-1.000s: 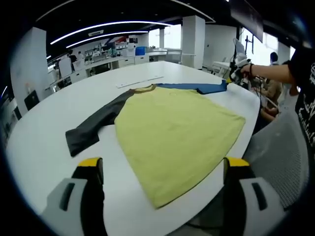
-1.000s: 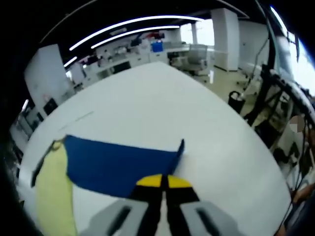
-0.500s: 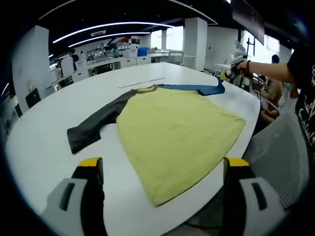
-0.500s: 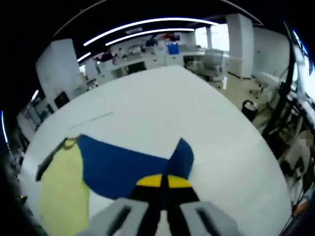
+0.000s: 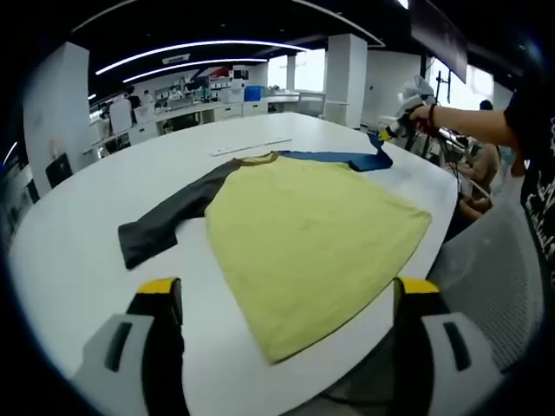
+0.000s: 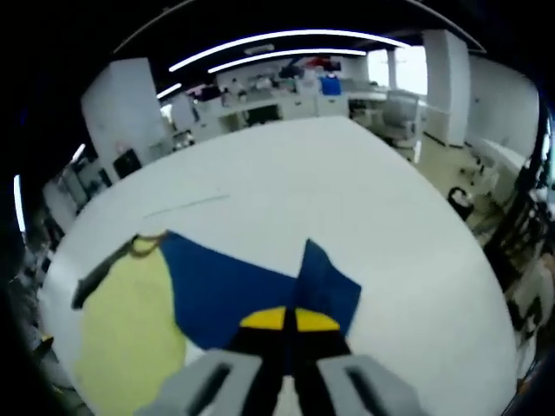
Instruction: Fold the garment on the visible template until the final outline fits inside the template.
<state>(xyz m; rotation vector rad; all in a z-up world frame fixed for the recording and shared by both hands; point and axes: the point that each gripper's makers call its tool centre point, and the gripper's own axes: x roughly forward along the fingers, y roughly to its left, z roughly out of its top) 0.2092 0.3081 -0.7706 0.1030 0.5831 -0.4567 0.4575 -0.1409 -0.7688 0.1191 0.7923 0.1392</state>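
Observation:
A shirt with a yellow-green body (image 5: 303,225) lies flat on the white table (image 5: 78,260); its dark grey sleeve (image 5: 169,217) stretches out to the left. Its blue sleeve (image 5: 347,159) lies at the far side. My right gripper (image 6: 287,322) is shut on the blue sleeve (image 6: 260,290) and holds its end lifted, folded back over itself toward the body (image 6: 130,338). It shows in the left gripper view at the far right (image 5: 392,132), held by a hand. My left gripper (image 5: 282,299) stands open above the near table edge, short of the shirt's hem.
A long thin strip (image 5: 247,145) lies on the table beyond the collar. A grey chair (image 5: 494,277) stands by the right table edge, and a person sits past it. Desks and shelves line the far wall.
My right gripper has lifted the blue sleeve's end and carried it inward toward the shirt body, so the sleeve now doubles over. The left gripper has stayed put.

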